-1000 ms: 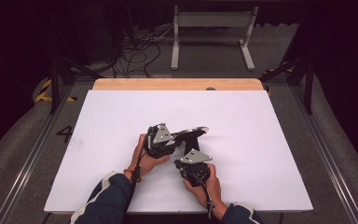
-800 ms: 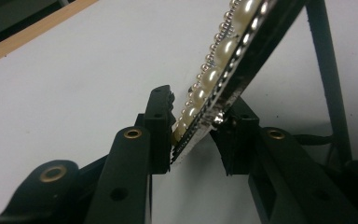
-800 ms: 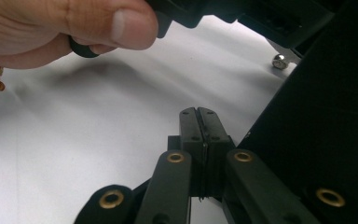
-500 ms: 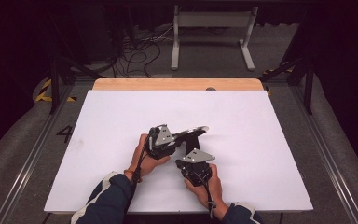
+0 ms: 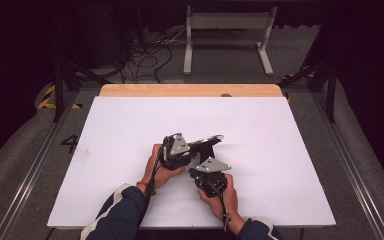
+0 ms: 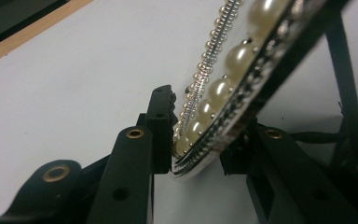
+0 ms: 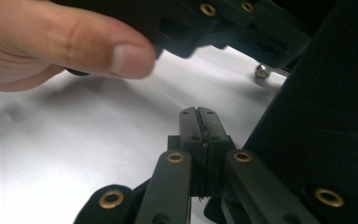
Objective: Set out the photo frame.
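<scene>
Held thing: a pearl-trimmed frame (image 6: 223, 88) with a beaded silver edge and a black back; whether it is a mirror or a picture frame cannot be told.
Frame, high view: the frame (image 5: 207, 141) shows as a thin silver rim raised off the white table (image 5: 290, 150), tilted, with a dark stand leg under it.
Frame, left gripper view: cut off by the top and right picture edges; the lower corner and one row of pearls can be seen.
Left gripper (image 6: 200, 135): jaws clamped on the frame's lower edge, one pad on the pearl face, the other on the black back; they have just been closing slightly on it.
Left gripper, high view: the left gripper (image 5: 190, 150) lies under its grey plate, so the jaw tips are hard to make out there.
Right gripper (image 7: 199, 116): jaws pressed together with nothing between them, just above the table.
Right gripper, high view: the right gripper (image 5: 206, 172) sits just beside the left one, below the frame.
Left hand (image 7: 51, 42): blurred and close in the right gripper view, cut off by the left edge.
Black panel (image 7: 321, 121): fills the right side of the right gripper view; probably the frame's back, too close to be sure.
</scene>
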Demonstrator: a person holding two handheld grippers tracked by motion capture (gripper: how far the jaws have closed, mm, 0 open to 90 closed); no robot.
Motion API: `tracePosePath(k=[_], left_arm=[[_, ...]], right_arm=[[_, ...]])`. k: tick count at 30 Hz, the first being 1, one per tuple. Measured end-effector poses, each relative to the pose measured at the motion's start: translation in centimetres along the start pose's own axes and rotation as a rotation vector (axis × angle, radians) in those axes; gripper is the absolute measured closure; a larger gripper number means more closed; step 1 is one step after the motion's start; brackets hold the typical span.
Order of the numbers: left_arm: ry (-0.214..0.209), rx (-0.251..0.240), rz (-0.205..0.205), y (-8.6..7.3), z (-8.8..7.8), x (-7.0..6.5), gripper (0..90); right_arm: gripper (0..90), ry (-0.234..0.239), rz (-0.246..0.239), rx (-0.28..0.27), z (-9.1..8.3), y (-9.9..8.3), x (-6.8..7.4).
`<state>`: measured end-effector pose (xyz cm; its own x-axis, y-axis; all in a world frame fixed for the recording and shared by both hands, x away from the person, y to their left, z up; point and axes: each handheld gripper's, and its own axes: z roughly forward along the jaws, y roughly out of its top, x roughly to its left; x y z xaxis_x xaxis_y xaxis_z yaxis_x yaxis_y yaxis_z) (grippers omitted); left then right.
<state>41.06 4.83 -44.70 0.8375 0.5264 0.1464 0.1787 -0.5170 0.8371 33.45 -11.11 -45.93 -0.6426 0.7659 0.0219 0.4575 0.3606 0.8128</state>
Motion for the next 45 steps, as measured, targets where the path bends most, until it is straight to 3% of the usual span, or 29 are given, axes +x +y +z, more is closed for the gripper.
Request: tracePosePath(k=[5,19,24,30,33,40,45], left_arm=[[0.003,0.007,0.025,-0.1,-0.5,-0.3,75.7],[0.005,0.027,0.053,-0.3,-1.4,-0.9,76.9],[-0.016,0.026,0.049,-0.4,-1.9,-1.0,76.2],[-0.012,0.017,0.041,-0.5,-2.2,-1.2,75.8],[-0.038,0.005,0.027,-0.7,-2.3,-0.9,74.3],[-0.033,-0.001,0.042,-0.6,-2.3,-1.1,74.3],[-0.051,-0.003,0.046,-0.7,-2.6,-1.0,73.8]], right_arm=[[90.0,0.003,0.018,0.006,-0.3,-0.2,-0.7],[90.0,0.012,0.020,0.026,-0.7,-0.3,-1.1],[90.0,0.022,0.032,0.029,-1.0,-0.3,-1.5],[90.0,0.044,0.050,0.034,-1.3,-0.1,-2.3],[90.0,0.056,0.055,0.039,-1.3,-0.1,-2.4],[90.0,0.062,0.046,0.051,-1.6,-0.2,-2.9],[90.0,0.061,0.046,0.061,-1.9,-0.4,-3.2]])
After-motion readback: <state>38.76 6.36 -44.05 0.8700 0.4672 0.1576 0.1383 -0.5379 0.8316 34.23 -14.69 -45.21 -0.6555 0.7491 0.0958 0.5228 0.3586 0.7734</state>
